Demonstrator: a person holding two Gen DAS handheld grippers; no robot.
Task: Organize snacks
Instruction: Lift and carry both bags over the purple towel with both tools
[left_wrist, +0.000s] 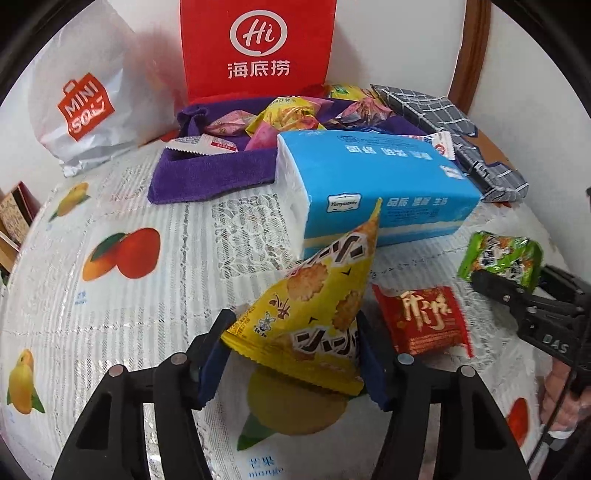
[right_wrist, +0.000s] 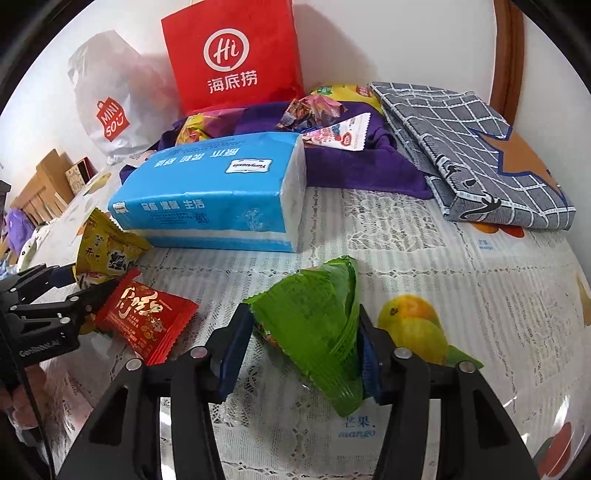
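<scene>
From the left wrist camera I see my left gripper (left_wrist: 291, 354) holding the yellow cracker packet (left_wrist: 314, 314): the jaws stand partly closed, with the blue pads pressing its two lower corners and its tip pointing up toward the blue tissue pack (left_wrist: 373, 184). A red snack packet (left_wrist: 421, 317) lies loose on the bench (left_wrist: 110, 314), just right of it. Farther right, my right gripper (left_wrist: 506, 286) carries a green snack packet (left_wrist: 502, 258). At the far side sits the purple cloth tray (left_wrist: 214, 170), already heaped with snacks, in front of a red paper bag (left_wrist: 258, 48).

From the right wrist camera, the right gripper (right_wrist: 303, 350) has its jaws partly closed on the green snack packet (right_wrist: 321, 325), with a pad on each side. The left gripper (right_wrist: 88, 284) shows at the left edge with the yellow cracker packet (right_wrist: 107, 251), and the red snack packet (right_wrist: 147, 317) lies beside it. The purple cloth tray (right_wrist: 354, 170) lies behind the blue tissue pack (right_wrist: 214, 192), with a folded grey checked cloth (right_wrist: 461, 147) to its right.

I judge that I am mid-carry, with both packets picked. Next, each must go over the tissue pack to the tray without clipping it, then be released. The red one is left to pick up.
</scene>
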